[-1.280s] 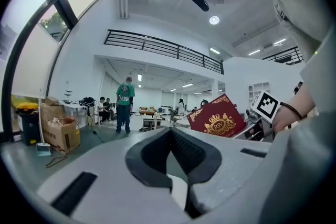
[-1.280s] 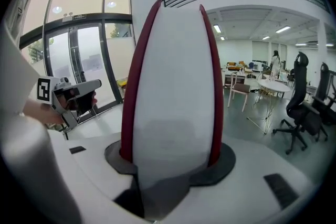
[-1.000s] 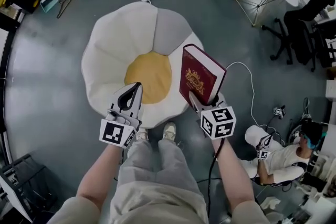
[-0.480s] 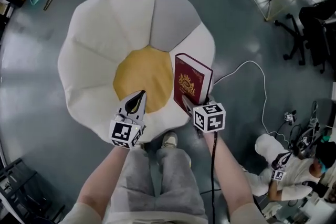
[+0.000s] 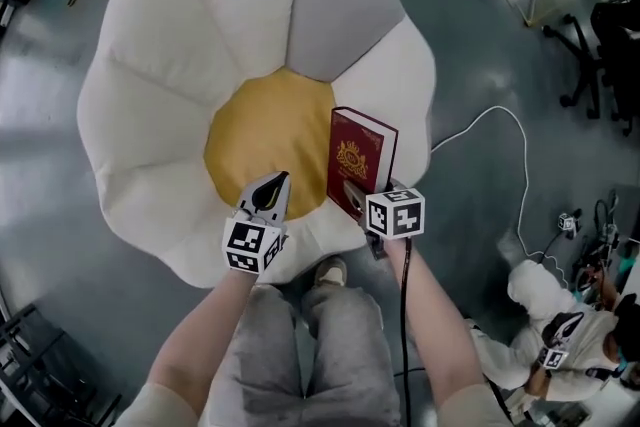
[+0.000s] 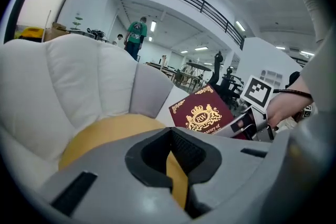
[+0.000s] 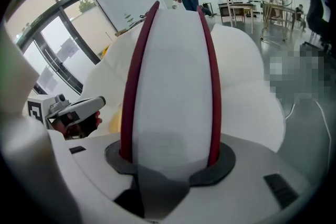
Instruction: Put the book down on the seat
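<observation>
Gripped the book point(image 5: 360, 160) on end in the right hand-held gripper point(image 5: 356, 197), pinched across the 2 maroon covers at its lower end, with the white page block facing back along the jaws. Needed fairly wide jaws to span that thickness.

Judged it a stiff hardback of moderate weight, with smooth and probably slick boards. Looked rigid enough not to sag when held by 1 end, yet top-heavy there and apt to pivot or slide if the pinch eased. Judged the safest hold to be deep in the pads, close to the spine, pressing on the boards and not on the loose pages.

Stood ahead of and above that hand-held gripper, over the seat point(image 5: 170, 65), at the border between the yellow centre point(image 5: 260, 135) and a white petal. Could not tell whether its lower edge touched the cushion. Judged the seat soft and dished, so likely to let an upright book topple; better laid flat on 1 cover.

Carried nothing in the left hand-held gripper point(image 5: 277, 182), just left of the right hand-held gripper, closed at the tips and aimed at the yellow centre.

Saw bare grey floor point(image 5: 60, 245) around the seat, and a white cable point(image 5: 500, 120) off to the right of the right hand-held gripper.
</observation>
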The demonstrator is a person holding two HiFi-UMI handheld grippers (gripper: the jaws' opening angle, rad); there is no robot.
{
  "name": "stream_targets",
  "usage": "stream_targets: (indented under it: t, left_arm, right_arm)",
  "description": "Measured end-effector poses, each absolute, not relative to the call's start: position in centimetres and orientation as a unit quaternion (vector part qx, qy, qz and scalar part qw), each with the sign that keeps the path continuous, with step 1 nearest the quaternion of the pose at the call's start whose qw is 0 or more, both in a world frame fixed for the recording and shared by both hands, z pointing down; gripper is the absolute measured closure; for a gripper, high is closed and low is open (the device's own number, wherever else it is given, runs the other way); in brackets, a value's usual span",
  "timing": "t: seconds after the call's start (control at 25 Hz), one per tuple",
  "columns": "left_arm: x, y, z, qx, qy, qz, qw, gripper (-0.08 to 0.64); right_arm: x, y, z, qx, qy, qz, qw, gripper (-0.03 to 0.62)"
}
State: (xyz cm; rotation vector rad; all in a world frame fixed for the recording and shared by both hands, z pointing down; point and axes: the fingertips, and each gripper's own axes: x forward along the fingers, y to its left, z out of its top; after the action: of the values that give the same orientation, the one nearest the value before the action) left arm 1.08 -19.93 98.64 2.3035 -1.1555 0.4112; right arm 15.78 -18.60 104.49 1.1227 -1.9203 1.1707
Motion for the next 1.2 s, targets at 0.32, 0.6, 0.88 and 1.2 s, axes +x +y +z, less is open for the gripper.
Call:
stream_targets:
  t: [0.32, 0.6, 0.88, 1.2]
  left_arm:
    - [1.1, -20.0, 100.8, 0.854, -0.413, 0.162, 0.273, 0.555]
    - [1.3, -19.5, 95.6, 0.866, -0.403, 0.155, 0.254, 0.555]
    - [0.1, -19.2, 85.1, 0.879, -0.402, 0.132, 0.219, 0.557]
    - [-4.9, -19.4, 66.6, 0.867, -0.455, 0.075, 0.187, 0.555]
  right_arm:
    - [17.5, -19.7, 106.6, 0.482, -0.701, 0.426, 0.308, 0.316]
    - [21.2, -17.6, 102.7, 0.52, -0.673, 0.385, 0.359, 0.278]
    - [20.9, -17.1, 91.9, 0.534, -0.687, 0.368, 0.327, 0.278]
    - [17.1, -17.8, 72.4, 0.526, -0.746, 0.306, 0.272, 0.302]
